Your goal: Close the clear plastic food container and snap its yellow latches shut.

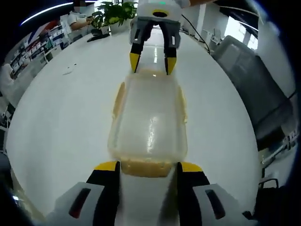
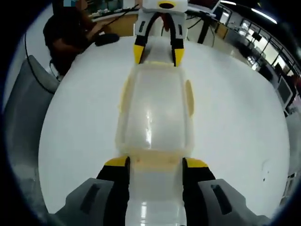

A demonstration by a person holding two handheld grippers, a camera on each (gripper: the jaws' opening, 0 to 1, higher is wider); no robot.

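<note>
White round table, glossy. Clear plastic container with yellow latches rests flat at centre. Potted plant and dark object at far edge.

Clear container lies lengthwise on the white bench, lid on. Yellow latches sit along its long sides and near end. The left tool stands with jaws apart either side of the near end. The right tool faces it, yellow tips at the far end.
</note>
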